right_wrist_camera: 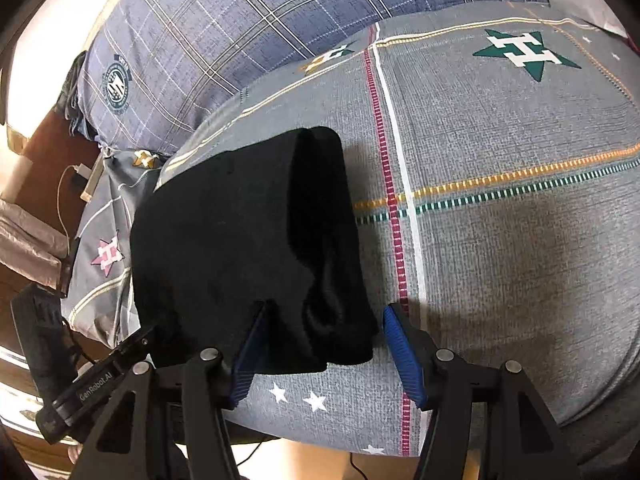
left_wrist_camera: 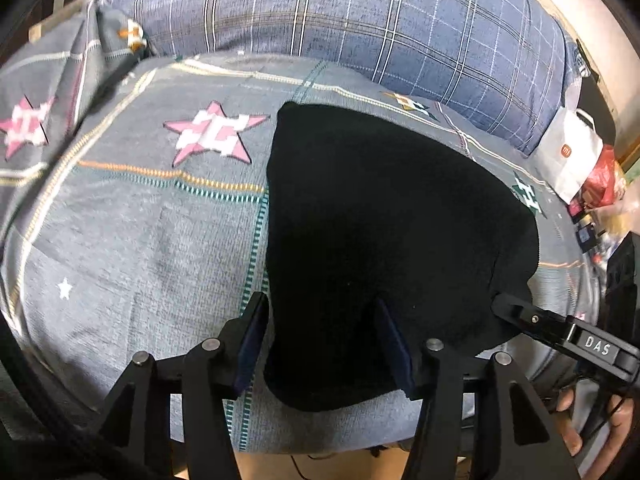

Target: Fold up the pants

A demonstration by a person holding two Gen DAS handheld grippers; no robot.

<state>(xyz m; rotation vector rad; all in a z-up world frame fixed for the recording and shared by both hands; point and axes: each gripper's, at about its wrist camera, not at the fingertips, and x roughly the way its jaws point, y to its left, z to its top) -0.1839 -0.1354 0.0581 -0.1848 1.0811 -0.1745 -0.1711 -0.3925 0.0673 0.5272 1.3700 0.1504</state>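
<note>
Two hand-held grippers hang over the near edge of the bed, both pointing steeply down at the black pants, which lie in a compact folded bundle on the grey star-print bedsheet, below the blue plaid pillow. The left hand-held gripper stands released: its jaws straddle the near left corner of the bundle, and the pads look clear of the cloth, though black on black makes contact hard to judge. The right hand-held gripper is likewise released, its jaws spread either side of the near right corner, where the layered edges of the pants show.

By my reading the fold has just been laid down and this is the let-go. To do it well, lift both grippers straight off so no pad drags the top layer. The right edge looks bulkier and slightly rumpled; a light press there could flatten it. Keeping both near corners level would leave a square stack.
</note>
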